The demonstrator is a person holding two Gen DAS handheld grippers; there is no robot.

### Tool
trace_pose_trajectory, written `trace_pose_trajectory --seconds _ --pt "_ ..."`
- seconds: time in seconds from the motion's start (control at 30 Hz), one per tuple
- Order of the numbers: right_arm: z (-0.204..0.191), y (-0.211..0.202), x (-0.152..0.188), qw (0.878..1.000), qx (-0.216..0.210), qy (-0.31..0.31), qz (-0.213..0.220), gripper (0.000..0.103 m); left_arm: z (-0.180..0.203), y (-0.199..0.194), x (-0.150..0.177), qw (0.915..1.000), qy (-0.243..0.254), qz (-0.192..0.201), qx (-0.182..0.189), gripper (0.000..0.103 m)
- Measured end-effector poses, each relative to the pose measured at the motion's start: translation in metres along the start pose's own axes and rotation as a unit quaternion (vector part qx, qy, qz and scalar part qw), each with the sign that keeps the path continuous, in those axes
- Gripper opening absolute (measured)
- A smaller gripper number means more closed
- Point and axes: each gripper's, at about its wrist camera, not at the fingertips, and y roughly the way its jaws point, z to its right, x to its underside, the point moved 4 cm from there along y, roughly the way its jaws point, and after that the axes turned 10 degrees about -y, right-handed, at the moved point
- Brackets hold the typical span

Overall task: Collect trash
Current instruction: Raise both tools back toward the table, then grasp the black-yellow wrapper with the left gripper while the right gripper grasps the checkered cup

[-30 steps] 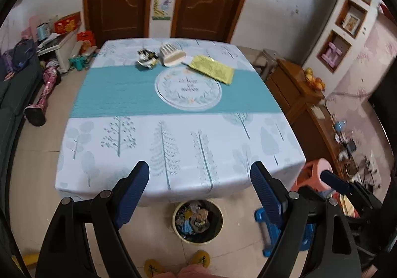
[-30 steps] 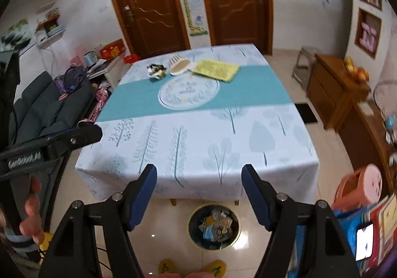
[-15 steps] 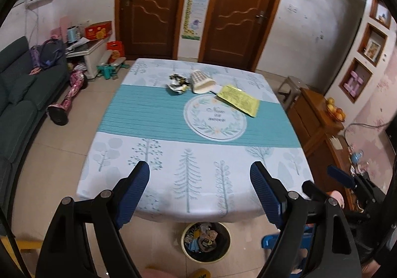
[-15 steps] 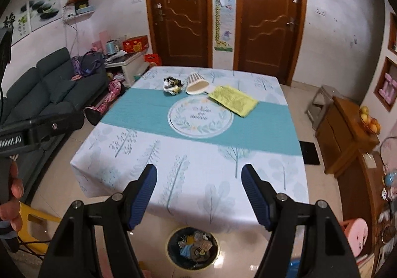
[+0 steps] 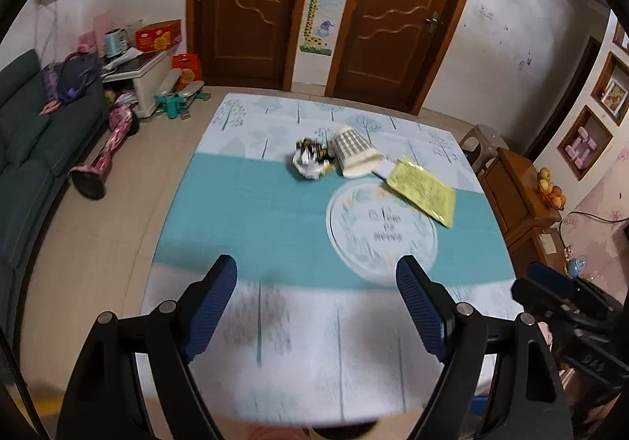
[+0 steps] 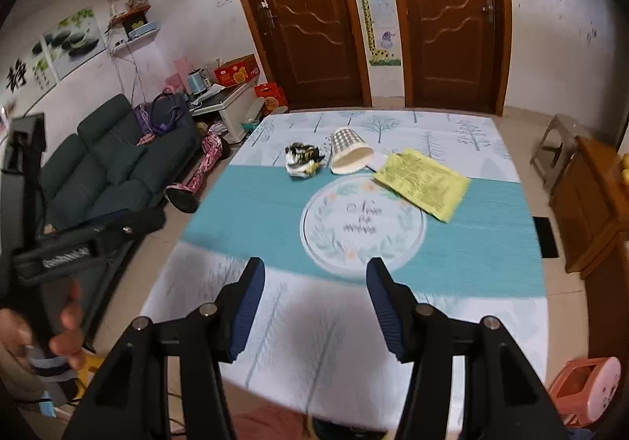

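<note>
- Left gripper (image 5: 316,306): jaws are held wide apart, nothing between them; it is poised over the near part of the table (image 5: 251,220), well short of any trash.
- Right gripper (image 6: 314,306): jaws have just been closing to a middling gap, with nothing between them; it is also held over the near cloth.
- Crumpled wrapper (image 6: 303,160): lies at about 11 o'clock on the table's far half, just beside the cup. Risk: a light, springy ball is likely to be nudged away if only one pad meets it.
- Paper cup (image 6: 348,153): lies on its side at 12 o'clock, mouth toward the viewer. Risk: it is judged likely to roll off the pads, or be crushed, if pinched across its round wall.
- Yellow packet (image 6: 424,182): lies flat at 1 o'clock, one corner seemingly over a white slip by the cup. Risk: a flat sheet offers no edge; pads may slide over it or drag the tablecloth into a bunch.
- Bin (image 5: 346,429): only a sliver is seen under the near table edge at 6 o'clock. Risk: a drop is made almost blind, so a piece may be let go onto the floor.
- Reach: all three pieces lie far across the table; with both grippers side by side, a clash is possible if one item is sought by both.
</note>
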Motion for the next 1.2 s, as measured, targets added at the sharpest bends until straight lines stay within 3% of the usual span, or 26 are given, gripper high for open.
trace_pose_trajectory --seconds 0.07,0.3,0.47,0.73,0.87,0.93,1.03,1.17,1.2 --pt "0.01 0.022 -0.024 1.0 -0.003 0.014 -0.009 0.049 -0.001 0.023 -0.024 0.9999 0.005 -0.01 0.001 0.082" --pt "0.047 0.115 -0.102 0.997 -0.011 0.056 -0.049 0.049 -0.001 0.128 -0.11 0.9982 0.029 -0.052 -0.002 0.082" --pt "0.069 0.188 -0.141 0.995 -0.001 0.066 -0.081 0.049 0.0 0.194 -0.139 0.9953 0.035 -0.09 0.001 0.082" --pt "0.099 0.301 -0.16 0.986 0.018 0.06 -0.155 0.049 0.001 0.282 -0.143 0.9859 0.036 -0.163 0.003 0.082" --pt "0.103 0.332 -0.158 0.982 0.018 0.043 -0.183 0.049 -0.001 0.303 -0.14 0.9827 0.028 -0.183 0.012 0.082" --pt "0.101 0.342 -0.16 0.982 -0.002 0.039 -0.183 0.049 -0.002 0.309 -0.14 0.9813 0.027 -0.19 0.017 0.082" --pt "0.093 0.349 -0.165 0.982 -0.031 0.029 -0.184 0.049 0.001 0.318 -0.137 0.9779 0.024 -0.206 0.029 0.069" --pt "0.082 0.357 -0.166 0.979 -0.033 -0.01 -0.202 0.053 0.006 0.324 -0.137 0.9745 0.014 -0.217 0.056 0.057" --pt "0.081 0.357 -0.166 0.979 -0.032 -0.015 -0.202 0.052 0.008 0.324 -0.138 0.9745 0.015 -0.215 0.062 0.048"
